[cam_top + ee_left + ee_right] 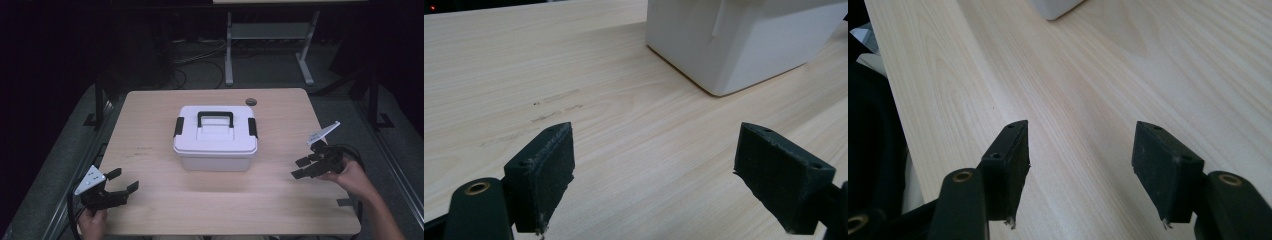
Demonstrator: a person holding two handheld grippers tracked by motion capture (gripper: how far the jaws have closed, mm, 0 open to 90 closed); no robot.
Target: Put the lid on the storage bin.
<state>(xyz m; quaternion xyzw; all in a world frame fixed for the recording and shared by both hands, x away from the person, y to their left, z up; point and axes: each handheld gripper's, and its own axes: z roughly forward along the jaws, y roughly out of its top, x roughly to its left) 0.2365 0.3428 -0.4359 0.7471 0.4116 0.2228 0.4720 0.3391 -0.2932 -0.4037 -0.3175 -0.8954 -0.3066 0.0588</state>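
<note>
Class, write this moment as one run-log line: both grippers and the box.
left hand-held gripper: open, empty, near table edge | right hand-held gripper: open, empty, right of box | white box: mid-table, lid on, black handle flat | contact: none

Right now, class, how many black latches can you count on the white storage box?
2: one latch on the left end of the lid, one latch on the right end. Others could be hidden behind.

White box (215,145), black handle (215,116)
</note>
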